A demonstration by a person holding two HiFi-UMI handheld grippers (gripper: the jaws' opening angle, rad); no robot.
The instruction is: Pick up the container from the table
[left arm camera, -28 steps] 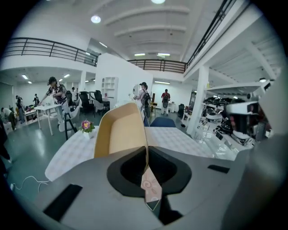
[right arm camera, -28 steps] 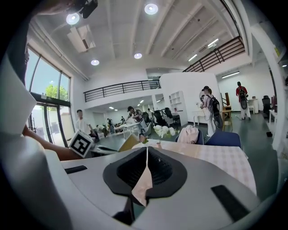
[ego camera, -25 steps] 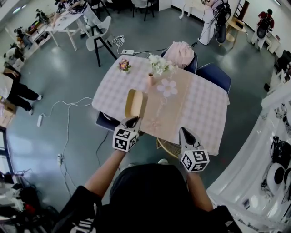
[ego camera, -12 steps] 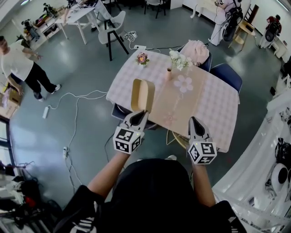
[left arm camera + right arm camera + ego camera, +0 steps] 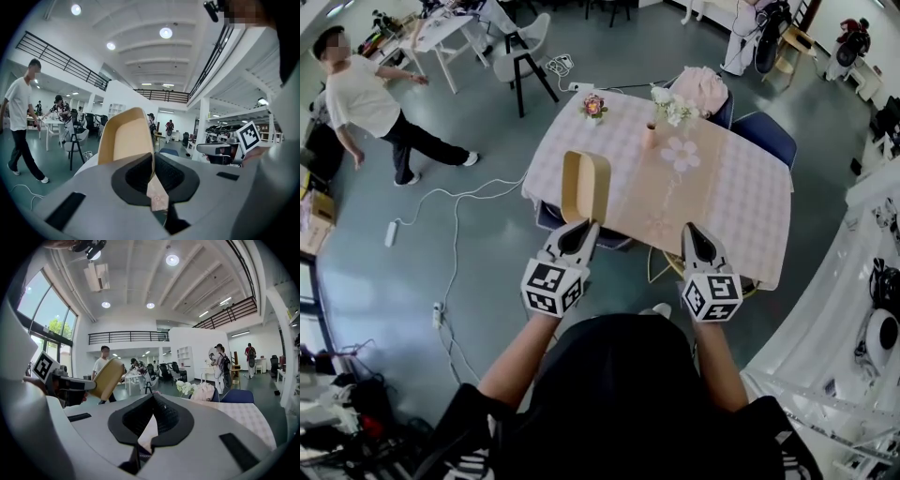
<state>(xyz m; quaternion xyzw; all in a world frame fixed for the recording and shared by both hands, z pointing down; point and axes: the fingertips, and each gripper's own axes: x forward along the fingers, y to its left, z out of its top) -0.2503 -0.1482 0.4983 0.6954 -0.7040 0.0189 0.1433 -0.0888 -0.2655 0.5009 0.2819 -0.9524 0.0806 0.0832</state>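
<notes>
Container (image 5: 586, 186): tan, oval, tipped on edge, in the air over the near-left edge of the table (image 5: 741, 216).
Left gripper (image 5: 579, 228): clamped on 1 thin wall of it.
Right gripper (image 5: 696, 236): jaws together, empty.
Risk: a 1-wall pinch may let the container swing or slip loose if the wrist jerks.
Pose: both forearms reach forward, grippers side by side, noses slightly down.

Head view steeply down on table (image 5: 741, 216), gripper views close, near level, sharing container (image 5: 126, 140).
</notes>
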